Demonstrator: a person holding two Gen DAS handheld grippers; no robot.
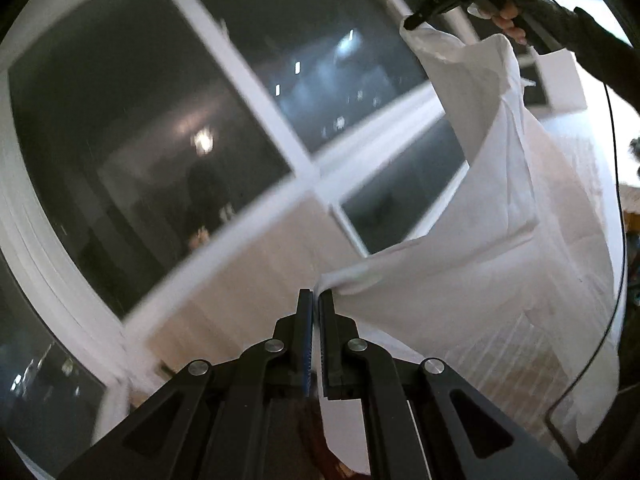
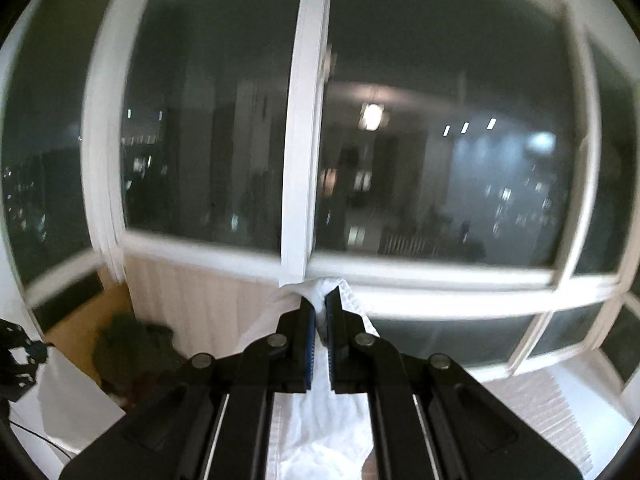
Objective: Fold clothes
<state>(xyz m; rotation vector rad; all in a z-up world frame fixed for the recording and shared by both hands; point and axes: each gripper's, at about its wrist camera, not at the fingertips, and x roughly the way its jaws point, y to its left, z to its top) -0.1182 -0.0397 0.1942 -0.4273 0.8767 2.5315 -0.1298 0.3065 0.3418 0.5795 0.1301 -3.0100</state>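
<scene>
Both tongs are clenched on a white garment: the left tongs pinch one edge, the right tongs another, cloth hanging spread between them. It looks like the spreading-out step; next calls for laying it flat.

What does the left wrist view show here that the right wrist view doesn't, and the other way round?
Only the left wrist view shows the white garment spread in the air from the left gripper up to the right gripper, along with the person's hand and dark sleeve.

Only the right wrist view shows a dark green heap on the floor under the window and the right gripper's pinch close up.

Both show a gripper shut on white cloth, and the white-framed window, dark outside.
</scene>
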